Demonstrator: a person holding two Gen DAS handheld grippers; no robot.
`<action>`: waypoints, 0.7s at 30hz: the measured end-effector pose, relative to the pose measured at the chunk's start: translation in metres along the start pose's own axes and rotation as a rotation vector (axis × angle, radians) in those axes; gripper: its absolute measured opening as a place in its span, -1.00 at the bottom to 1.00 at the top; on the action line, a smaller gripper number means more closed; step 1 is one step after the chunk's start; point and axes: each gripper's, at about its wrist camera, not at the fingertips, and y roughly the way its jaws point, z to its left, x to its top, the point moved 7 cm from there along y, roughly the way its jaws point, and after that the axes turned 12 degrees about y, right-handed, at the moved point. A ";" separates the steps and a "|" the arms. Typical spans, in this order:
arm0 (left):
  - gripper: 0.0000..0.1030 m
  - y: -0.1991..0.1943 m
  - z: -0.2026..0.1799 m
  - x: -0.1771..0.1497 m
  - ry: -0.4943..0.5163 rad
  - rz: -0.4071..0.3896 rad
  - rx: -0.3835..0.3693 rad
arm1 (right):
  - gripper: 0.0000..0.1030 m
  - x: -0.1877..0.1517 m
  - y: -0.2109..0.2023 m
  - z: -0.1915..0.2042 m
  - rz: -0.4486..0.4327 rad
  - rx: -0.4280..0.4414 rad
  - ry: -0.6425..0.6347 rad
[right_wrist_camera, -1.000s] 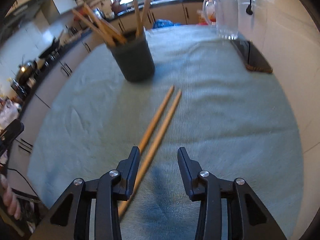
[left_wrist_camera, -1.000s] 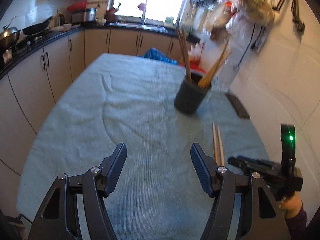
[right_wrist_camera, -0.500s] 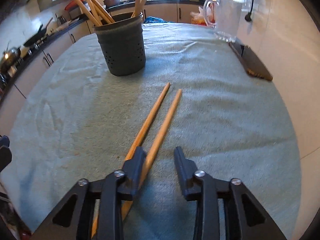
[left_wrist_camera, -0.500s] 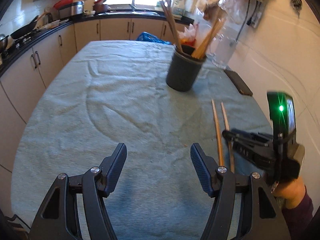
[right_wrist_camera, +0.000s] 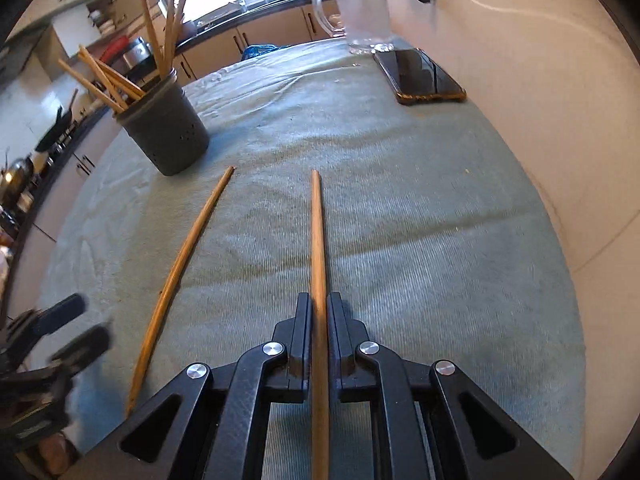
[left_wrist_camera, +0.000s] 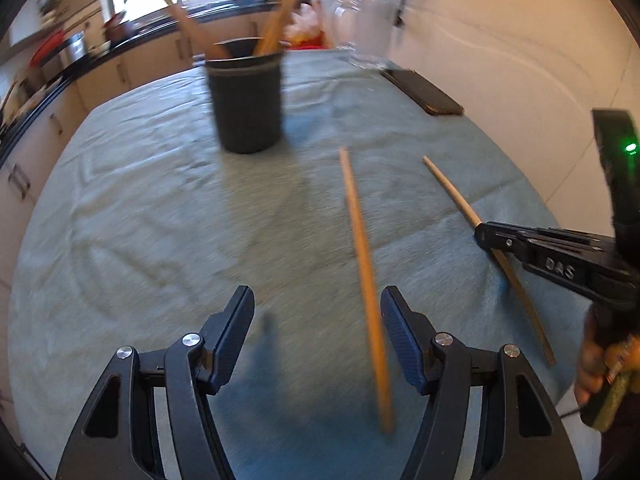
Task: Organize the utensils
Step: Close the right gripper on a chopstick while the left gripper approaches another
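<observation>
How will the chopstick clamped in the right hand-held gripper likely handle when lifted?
The chopstick looks like stiff wood, probably light. The right hand-held gripper clamps it well back from its tip, so the long front end may droop or pivot. Its round shaft could roll on the cloth if released.

Desk [right_wrist_camera: 440, 240]: covered all over by a green cloth.
Dark cup [right_wrist_camera: 166, 136]: stands on the cloth, full of wooden sticks.
Loose stick [right_wrist_camera: 180, 268]: lies flat, near the cup.
Phone [right_wrist_camera: 420, 76]: lies flat, far right of the cup.
Glass jug [right_wrist_camera: 366, 12]: stands just behind the phone.
</observation>
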 end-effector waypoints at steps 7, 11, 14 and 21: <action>-0.72 0.031 -0.018 0.012 0.041 0.081 -0.022 | -0.83 -0.003 0.000 -0.002 -0.014 0.011 0.015; -0.87 0.032 -0.009 0.010 -0.048 0.084 -0.047 | -0.83 -0.003 0.001 -0.002 -0.020 0.023 0.020; -0.87 0.024 0.005 -0.005 -0.153 0.105 -0.079 | -0.83 -0.005 -0.001 -0.004 -0.014 0.041 0.030; -0.85 -0.007 0.010 -0.034 -0.198 0.117 -0.155 | -0.83 -0.011 -0.006 -0.008 0.021 0.084 0.065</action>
